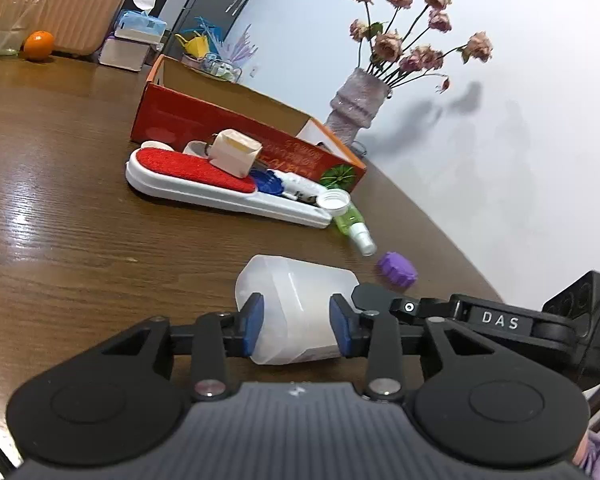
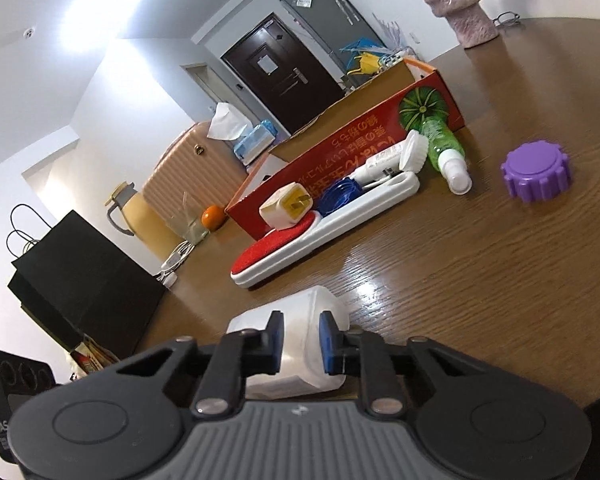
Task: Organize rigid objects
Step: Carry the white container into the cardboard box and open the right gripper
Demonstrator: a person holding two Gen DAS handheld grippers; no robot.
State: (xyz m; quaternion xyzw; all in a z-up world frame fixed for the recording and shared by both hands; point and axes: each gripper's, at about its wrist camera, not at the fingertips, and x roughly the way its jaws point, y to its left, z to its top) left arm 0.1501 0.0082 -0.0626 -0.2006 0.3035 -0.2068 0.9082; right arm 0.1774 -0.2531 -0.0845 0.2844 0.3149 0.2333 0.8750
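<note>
A translucent white plastic bottle (image 1: pixel 300 292) lies on its side on the brown table (image 1: pixel 80 240), near the front. My left gripper (image 1: pixel 296 312) is shut on its wide body, blue pads pressing both sides. My right gripper (image 2: pixel 302 328) is shut on the same bottle (image 2: pixel 320 308) at a narrower part. In the left wrist view the right tool's black housing (image 1: pixel 496 322) reaches in from the right to the bottle's end. A purple ribbed cap (image 1: pixel 396 270) (image 2: pixel 536 176) lies loose on the table just beyond.
A white brush tray with a red pad (image 1: pixel 192 170) holds a charger plug (image 1: pixel 236 152) and a blue cap (image 1: pixel 270 182). Beside it lie a green spray bottle (image 1: pixel 350 220) and a white cap (image 1: pixel 334 200). Behind stand an open red box (image 1: pixel 188 116) and a vase (image 1: pixel 356 108).
</note>
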